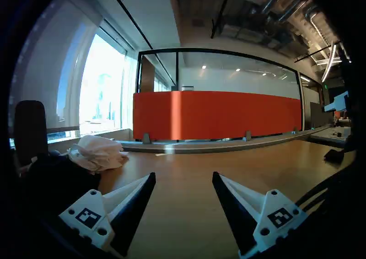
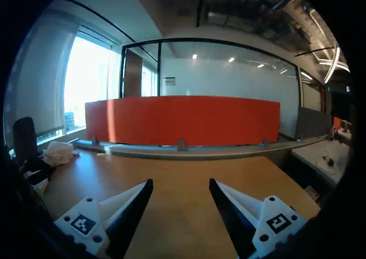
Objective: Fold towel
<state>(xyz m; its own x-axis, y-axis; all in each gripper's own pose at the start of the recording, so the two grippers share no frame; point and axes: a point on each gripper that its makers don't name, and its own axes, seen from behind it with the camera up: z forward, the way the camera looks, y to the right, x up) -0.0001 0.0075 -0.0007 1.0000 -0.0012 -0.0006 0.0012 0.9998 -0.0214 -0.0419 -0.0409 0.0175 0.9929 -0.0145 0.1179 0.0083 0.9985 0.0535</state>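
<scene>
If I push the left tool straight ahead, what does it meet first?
Likely nothing nearby: ahead of the left tool runs the table, then the orange divider at its far edge, depth uncertain. The crumpled towel sits off to the left.

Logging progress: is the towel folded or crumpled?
Crumpled: the towel lies as a lumpy heap on the table, with no flat layers or straight edges.

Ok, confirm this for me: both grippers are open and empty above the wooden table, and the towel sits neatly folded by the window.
Not folded. The towel lies in a crumpled heap by the window, clearest in the left gripper view. The rest holds: the left gripper and right gripper are open and empty above the wooden table.
</scene>
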